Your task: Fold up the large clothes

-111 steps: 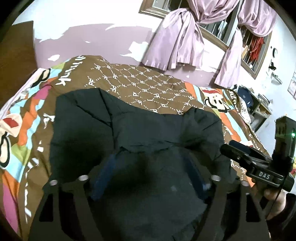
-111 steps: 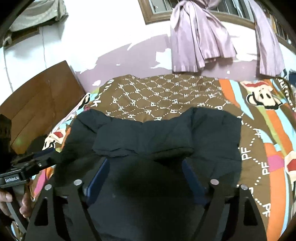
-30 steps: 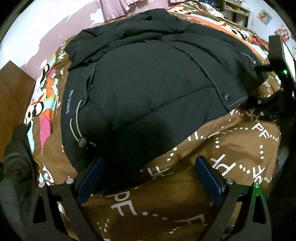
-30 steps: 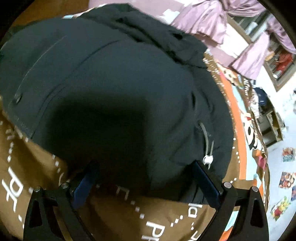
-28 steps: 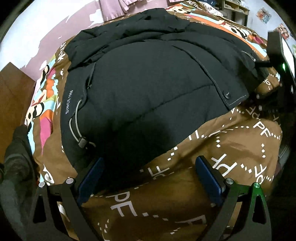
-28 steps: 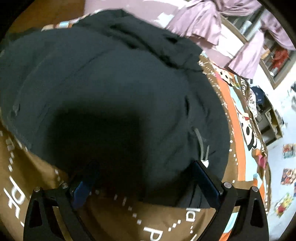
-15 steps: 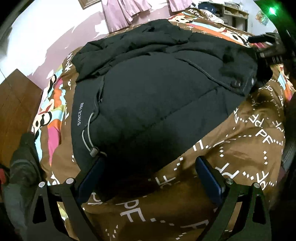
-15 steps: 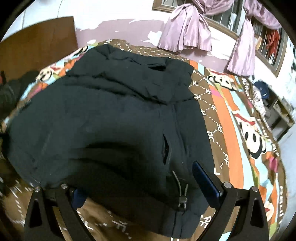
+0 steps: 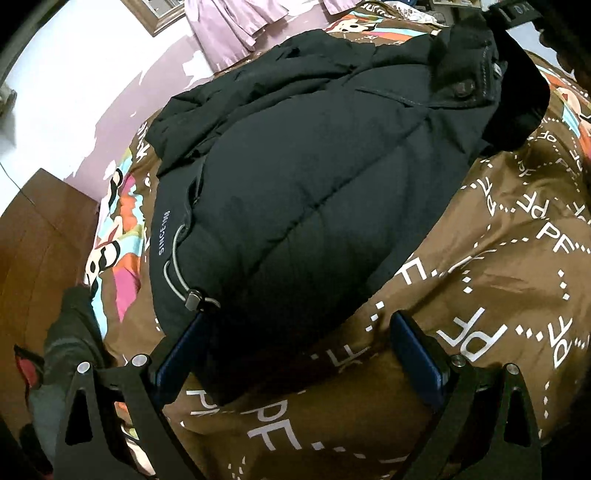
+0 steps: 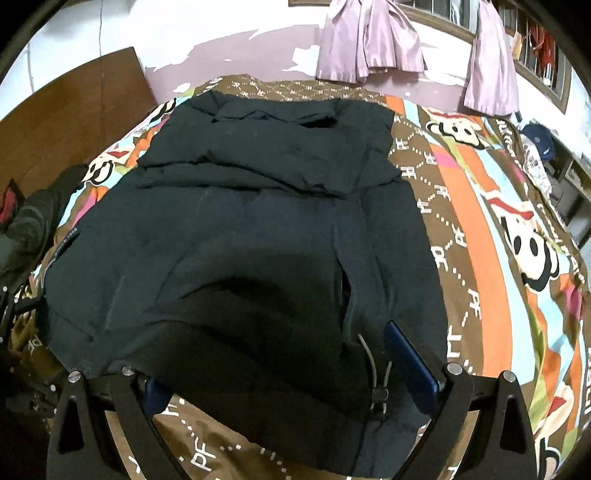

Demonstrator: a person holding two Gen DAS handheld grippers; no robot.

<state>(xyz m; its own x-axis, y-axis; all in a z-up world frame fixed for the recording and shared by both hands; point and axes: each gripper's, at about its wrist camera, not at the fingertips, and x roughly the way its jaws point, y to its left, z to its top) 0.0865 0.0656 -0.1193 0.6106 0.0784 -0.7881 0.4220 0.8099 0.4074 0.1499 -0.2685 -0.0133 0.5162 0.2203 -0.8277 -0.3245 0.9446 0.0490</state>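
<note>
A large black puffer jacket (image 9: 314, 177) lies spread on a bed with a brown patterned cover (image 9: 498, 288). My left gripper (image 9: 295, 354) is open at the jacket's near hem corner, by the grey drawstring and toggle (image 9: 192, 299); the hem lies between its blue pads. My right gripper (image 10: 288, 369) is wide open, with jacket fabric (image 10: 258, 229) bulging between its fingers. In the left wrist view the right gripper (image 9: 517, 14) sits top right over a raised jacket corner with a snap button (image 9: 461, 88).
A wooden headboard (image 10: 66, 96) stands at the left, with dark clothes (image 10: 26, 229) piled beside the bed. Purple curtains (image 10: 369, 40) hang on the far wall. A shelf with clutter (image 10: 561, 162) stands at the right.
Both grippers have pulled back and upward from the jacket's near edge. The right side of the jacket has lifted up with the right gripper.
</note>
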